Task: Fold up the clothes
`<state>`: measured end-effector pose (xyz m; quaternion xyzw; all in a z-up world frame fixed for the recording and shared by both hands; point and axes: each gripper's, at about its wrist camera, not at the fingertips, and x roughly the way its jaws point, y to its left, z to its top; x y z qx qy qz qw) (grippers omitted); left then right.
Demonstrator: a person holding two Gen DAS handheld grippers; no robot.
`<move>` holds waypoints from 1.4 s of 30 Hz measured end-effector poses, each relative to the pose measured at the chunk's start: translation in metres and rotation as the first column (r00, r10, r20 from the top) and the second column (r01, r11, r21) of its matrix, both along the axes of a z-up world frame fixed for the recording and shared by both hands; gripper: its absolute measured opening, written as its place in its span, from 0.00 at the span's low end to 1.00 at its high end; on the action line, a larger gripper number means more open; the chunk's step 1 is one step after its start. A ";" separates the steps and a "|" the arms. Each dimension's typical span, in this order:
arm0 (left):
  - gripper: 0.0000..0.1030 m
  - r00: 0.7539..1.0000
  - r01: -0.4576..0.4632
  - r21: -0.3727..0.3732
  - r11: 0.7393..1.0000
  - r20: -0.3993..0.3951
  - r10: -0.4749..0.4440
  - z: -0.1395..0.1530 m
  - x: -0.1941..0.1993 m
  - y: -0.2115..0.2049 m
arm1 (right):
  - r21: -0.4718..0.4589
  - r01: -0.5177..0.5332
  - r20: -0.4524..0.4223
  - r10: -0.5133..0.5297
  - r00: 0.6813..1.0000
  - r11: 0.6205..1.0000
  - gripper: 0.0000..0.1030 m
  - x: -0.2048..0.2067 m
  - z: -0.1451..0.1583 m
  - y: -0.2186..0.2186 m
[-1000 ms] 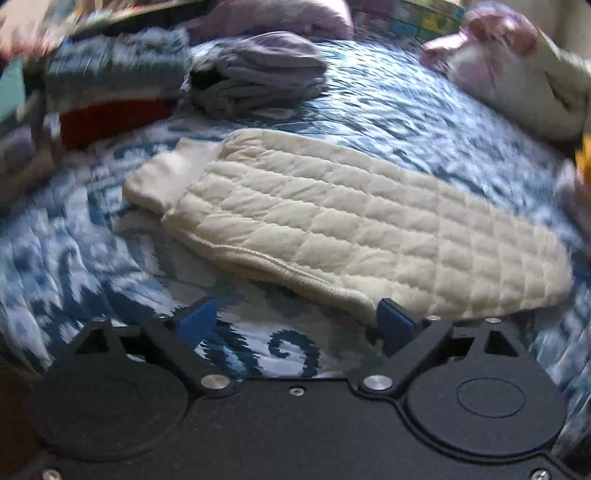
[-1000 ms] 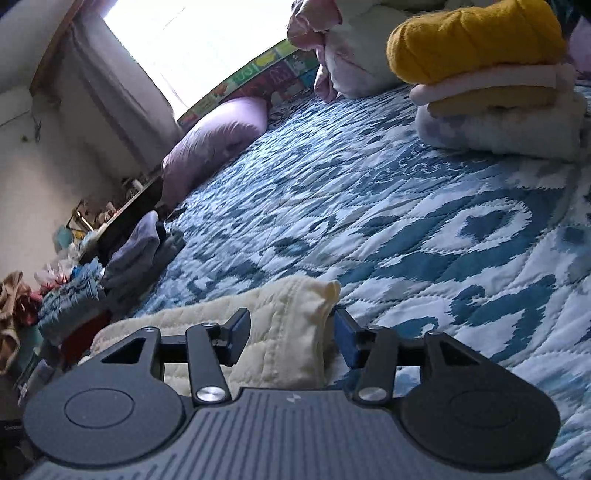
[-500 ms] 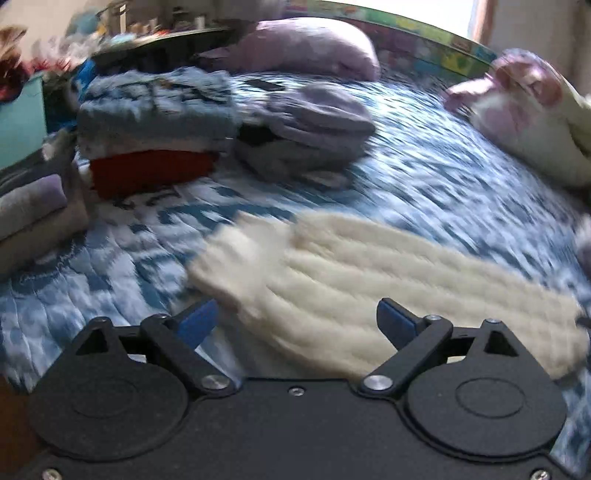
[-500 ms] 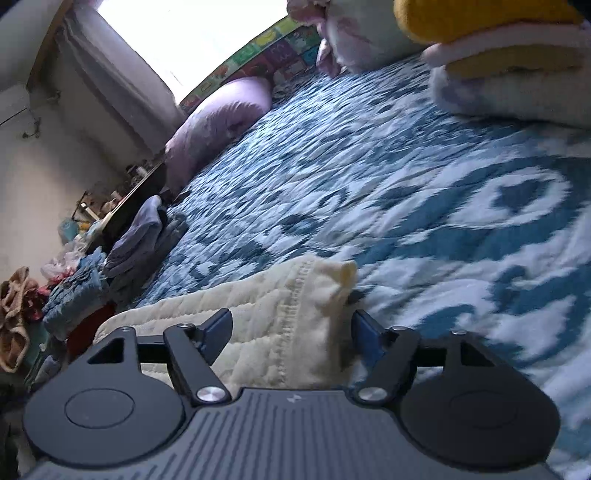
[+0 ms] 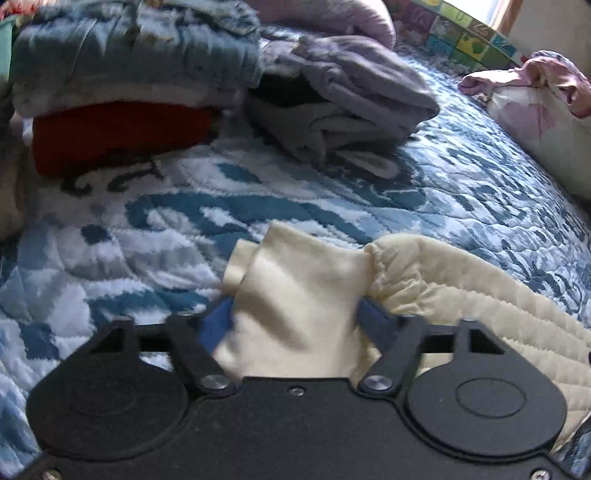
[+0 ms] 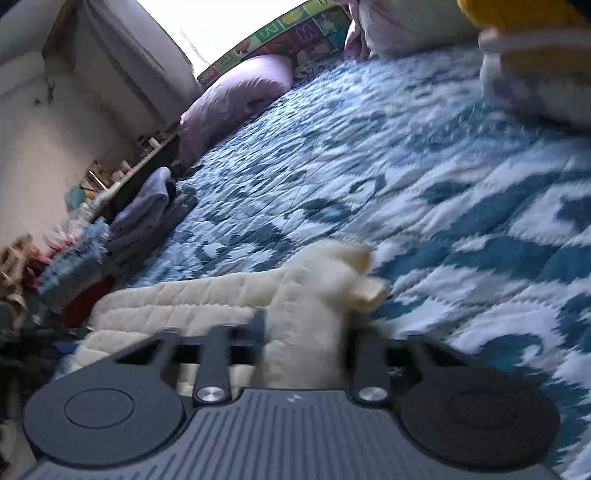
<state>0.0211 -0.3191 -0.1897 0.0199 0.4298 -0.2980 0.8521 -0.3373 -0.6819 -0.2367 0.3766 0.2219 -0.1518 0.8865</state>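
A cream quilted garment (image 5: pixel 461 291) lies across the blue-and-white bedspread (image 5: pixel 258 199). My left gripper (image 5: pixel 295 317) is shut on its smooth ribbed cuff end (image 5: pixel 295 273), and the cloth fills the gap between the blue pads. In the right wrist view the garment (image 6: pixel 184 299) stretches away to the left. My right gripper (image 6: pixel 306 328) is shut on its other end, which bunches up in a lump (image 6: pixel 332 273) above the fingers. The pads themselves are mostly hidden by cloth.
A folded stack of blue, white and red clothes (image 5: pixel 122 74) and a grey-lilac folded pile (image 5: pixel 343 92) sit beyond the left gripper. A lilac pillow (image 6: pixel 236 99) lies at the bed's head. A yellow and pink stack (image 6: pixel 535 22) and a white-pink bundle (image 5: pixel 535 110) stand at the right.
Both grippers moved in onto the garment's ends and went from open to shut. The cuff now sits between the left pads, and the right end is bunched up and raised.
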 end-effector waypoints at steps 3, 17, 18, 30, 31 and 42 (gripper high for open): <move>0.09 1.000 0.023 -0.010 1.000 0.014 -0.023 -0.002 0.004 -0.006 | -0.021 -0.012 0.009 0.012 1.000 1.000 0.21 0.004 0.006 -0.001; 0.05 0.989 0.026 -0.081 0.996 0.150 -0.014 0.038 0.024 -0.037 | -0.140 0.105 0.253 -0.067 0.965 0.985 0.18 0.009 0.058 -0.024; 0.05 0.987 0.027 -0.086 0.996 0.159 -0.013 0.041 0.026 -0.039 | -0.144 0.124 0.265 -0.083 0.961 0.982 0.18 0.011 0.061 -0.030; 0.30 0.972 0.052 0.066 0.996 0.226 -0.066 0.026 0.036 -0.061 | -0.186 0.146 0.043 -0.141 0.989 0.972 0.47 0.048 0.034 -0.079; 0.30 0.968 0.067 0.063 0.996 0.238 -0.080 0.031 0.035 -0.066 | -0.222 0.134 0.032 -0.131 0.991 0.966 0.48 0.051 0.034 -0.076; 0.51 0.928 0.305 0.169 0.937 0.169 -0.332 0.020 0.055 -0.148 | -0.288 0.065 -0.010 -0.071 0.997 0.955 0.48 0.072 0.025 -0.076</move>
